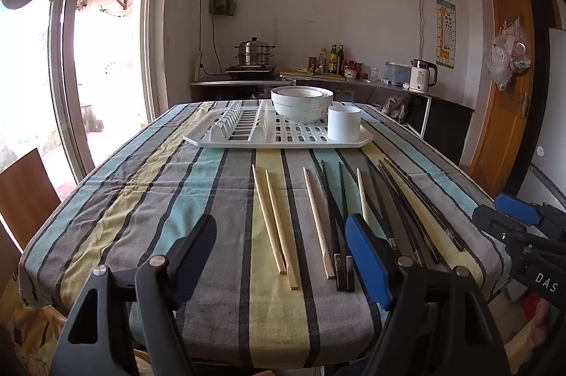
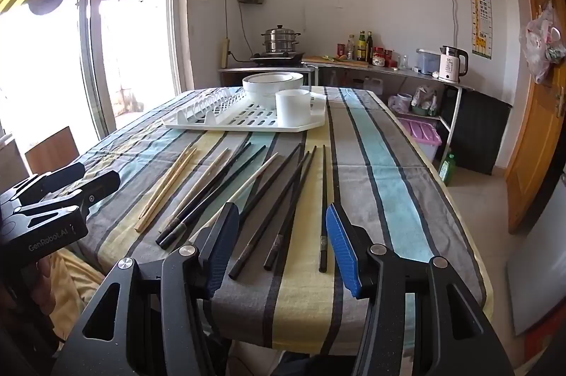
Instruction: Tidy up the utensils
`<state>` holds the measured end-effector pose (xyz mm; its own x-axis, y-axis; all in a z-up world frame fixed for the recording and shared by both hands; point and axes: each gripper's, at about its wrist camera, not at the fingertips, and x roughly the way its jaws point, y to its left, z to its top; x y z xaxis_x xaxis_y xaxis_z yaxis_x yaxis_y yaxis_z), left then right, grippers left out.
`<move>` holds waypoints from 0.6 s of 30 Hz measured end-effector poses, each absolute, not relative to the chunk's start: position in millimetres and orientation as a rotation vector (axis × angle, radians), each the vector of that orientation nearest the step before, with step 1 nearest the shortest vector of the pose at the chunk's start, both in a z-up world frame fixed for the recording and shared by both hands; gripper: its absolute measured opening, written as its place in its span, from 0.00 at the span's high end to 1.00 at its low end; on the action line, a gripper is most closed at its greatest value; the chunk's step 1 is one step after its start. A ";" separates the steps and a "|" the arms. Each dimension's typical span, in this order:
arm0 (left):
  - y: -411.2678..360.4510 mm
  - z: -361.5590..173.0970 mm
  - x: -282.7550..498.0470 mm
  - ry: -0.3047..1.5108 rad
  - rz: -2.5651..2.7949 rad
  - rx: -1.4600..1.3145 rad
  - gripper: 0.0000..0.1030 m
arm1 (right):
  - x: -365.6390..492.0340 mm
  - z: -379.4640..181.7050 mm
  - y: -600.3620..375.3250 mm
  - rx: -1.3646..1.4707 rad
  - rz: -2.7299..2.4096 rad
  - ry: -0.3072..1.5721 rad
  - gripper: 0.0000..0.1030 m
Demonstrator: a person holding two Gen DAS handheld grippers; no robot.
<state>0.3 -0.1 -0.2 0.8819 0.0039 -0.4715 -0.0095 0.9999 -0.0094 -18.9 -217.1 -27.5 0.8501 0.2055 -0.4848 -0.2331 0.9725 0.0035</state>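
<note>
- Right now both grippers hover wide open and empty: left gripper (image 1: 283,255), right gripper (image 2: 283,245)
- Loose pale wooden chopsticks (image 1: 274,224) and black chopsticks (image 2: 283,202) lie side by side on the striped cloth, near side of the white slotted plastic drying tray (image 1: 283,137)
- Best bet: pinch one stick mid-length, then carry it traywards
- Only the right view shows the lone black stick (image 2: 323,206) farthest right
</note>
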 end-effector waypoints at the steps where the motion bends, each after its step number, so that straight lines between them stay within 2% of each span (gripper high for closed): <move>1: -0.6 -0.6 0.7 0.494 0.009 -0.011 0.25 | -19.4 -27.6 -216.2 -0.069 0.230 0.496 0.50; 4: -3.7 -2.6 3.3 0.509 0.007 -0.013 0.25 | -19.7 -27.9 -215.2 -0.066 0.229 0.494 0.50; 7: 5.9 -2.2 -12.7 0.446 -0.006 -0.058 0.25 | -20.0 -28.2 -213.1 -0.069 0.229 0.490 0.50; 18: 2.3 -2.7 -6.8 0.469 -0.005 -0.032 0.25 | -21.6 -22.2 -213.2 -0.065 0.230 0.486 0.50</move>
<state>-6.8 2.3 -2.7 0.8919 -0.0119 -0.4521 -0.0030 0.9995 -0.0323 -21.6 -213.2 -22.2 0.8591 0.2034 -0.4696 -0.2344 0.9721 -0.0078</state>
